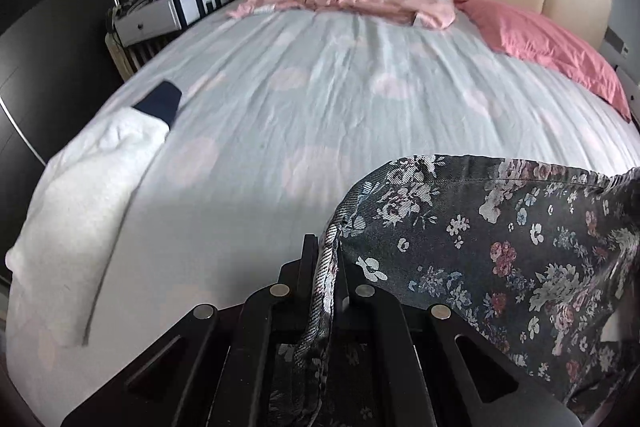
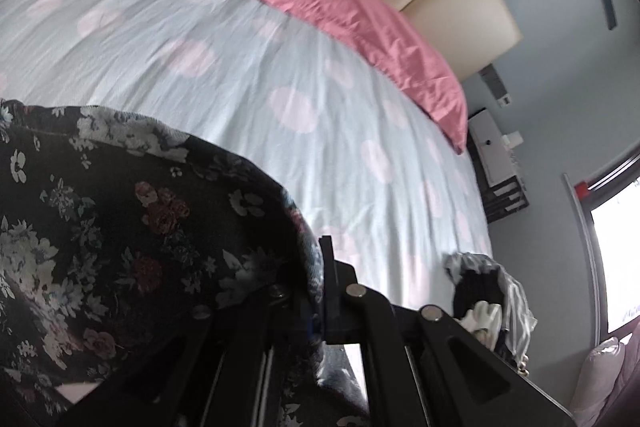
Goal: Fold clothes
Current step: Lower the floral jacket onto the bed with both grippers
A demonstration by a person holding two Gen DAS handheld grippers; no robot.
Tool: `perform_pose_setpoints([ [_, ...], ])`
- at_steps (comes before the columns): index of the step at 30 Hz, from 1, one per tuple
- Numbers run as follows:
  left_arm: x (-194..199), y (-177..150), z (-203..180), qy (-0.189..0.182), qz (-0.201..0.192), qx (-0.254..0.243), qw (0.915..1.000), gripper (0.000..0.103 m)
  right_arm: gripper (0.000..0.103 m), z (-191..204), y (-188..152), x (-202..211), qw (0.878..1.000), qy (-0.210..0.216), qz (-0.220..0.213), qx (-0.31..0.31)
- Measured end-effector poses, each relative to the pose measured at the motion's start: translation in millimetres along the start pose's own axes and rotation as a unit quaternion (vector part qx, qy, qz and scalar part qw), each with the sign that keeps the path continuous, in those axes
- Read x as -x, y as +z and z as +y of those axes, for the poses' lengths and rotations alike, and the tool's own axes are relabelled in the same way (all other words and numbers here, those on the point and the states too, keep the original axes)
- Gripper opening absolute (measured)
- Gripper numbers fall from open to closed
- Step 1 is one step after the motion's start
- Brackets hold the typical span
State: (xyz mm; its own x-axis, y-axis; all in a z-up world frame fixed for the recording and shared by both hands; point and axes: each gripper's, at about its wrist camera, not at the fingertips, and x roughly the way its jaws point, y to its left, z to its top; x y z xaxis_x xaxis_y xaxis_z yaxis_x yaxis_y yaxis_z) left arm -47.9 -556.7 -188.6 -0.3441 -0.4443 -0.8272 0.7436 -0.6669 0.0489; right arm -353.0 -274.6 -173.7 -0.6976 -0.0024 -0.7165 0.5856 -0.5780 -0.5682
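both tongs, left tongs and right tongs, are clamped on the dark floral woven garment; keep its edge taut and level when spreading it on the pale spotted bed sheet.

You get soft daylight from the blown-out window – both views smear with motion blur (fisheye bends the edges), corners fall black.

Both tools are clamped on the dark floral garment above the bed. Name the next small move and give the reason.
Probably lower it and spread it flat on the open sheet ahead. The left tool and right tool each pinch an edge of the floral garment, which hangs between them unfolded. The white garment lies off to one side, so the middle looks free.
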Motion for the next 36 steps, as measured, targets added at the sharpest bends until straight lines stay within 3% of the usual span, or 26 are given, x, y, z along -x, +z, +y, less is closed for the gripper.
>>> perform_pose_setpoints([
  [5, -18.2, -6.1, -10.0, 0.006, 0.029, -0.017, 0.9994, 0.006, 0.002, 16.9, 1.9, -22.3, 0.999, 0.033, 0.026, 0.002],
  [8, -11.6, -4.3, -12.6, 0.004, 0.028, -0.02, 0.9994, 0.011, 0.008, 10.1, -1.3, -20.7, 0.997, 0.061, 0.035, -0.018],
  [9, -6.3, -3.3, -11.3, -0.004, 0.025, -0.012, 0.9996, 0.026, 0.011, 5.7, -3.1, -18.7, 0.996, 0.071, 0.04, -0.031],
  [10, -0.2, -2.5, -9.5, -0.013, 0.02, -0.002, 0.9997, 0.05, 0.018, -0.3, -5.5, -15.3, 0.994, 0.083, 0.047, -0.049],
  [12, 13.4, -0.7, -6.6, -0.032, 0.005, 0.015, 0.9994, 0.07, 0.025, -13.3, -11.6, -6.5, 0.99, 0.102, 0.053, -0.081],
  [14, 28.5, 1.8, -6.4, -0.048, -0.013, 0.02, 0.9986, 0.07, 0.026, -25.5, -20.8, 5.2, 0.985, 0.125, 0.055, -0.109],
  [20, 59.9, -5.0, -10.8, -0.073, -0.019, 0.002, 0.9971, 0.072, 0.027, -51.6, -58.6, 41.8, 0.97, 0.168, 0.062, -0.166],
  [26, 82.6, -29.7, -6.2, -0.069, -0.016, -0.031, 0.997, 0.073, 0.027, -65.7, -120.9, 68.0, 0.956, 0.185, 0.062, -0.221],
  [32, 101.1, -39.8, 20.5, -0.077, -0.018, 0.006, 0.9969, 0.073, 0.027, -74.2, -182.0, 73.0, 0.939, 0.2, 0.058, -0.275],
  [36, 103.7, -51.1, 48.2, -0.071, -0.006, 0.056, 0.9959, 0.073, 0.027, -75.0, -207.8, 72.1, 0.935, 0.197, 0.05, -0.291],
])
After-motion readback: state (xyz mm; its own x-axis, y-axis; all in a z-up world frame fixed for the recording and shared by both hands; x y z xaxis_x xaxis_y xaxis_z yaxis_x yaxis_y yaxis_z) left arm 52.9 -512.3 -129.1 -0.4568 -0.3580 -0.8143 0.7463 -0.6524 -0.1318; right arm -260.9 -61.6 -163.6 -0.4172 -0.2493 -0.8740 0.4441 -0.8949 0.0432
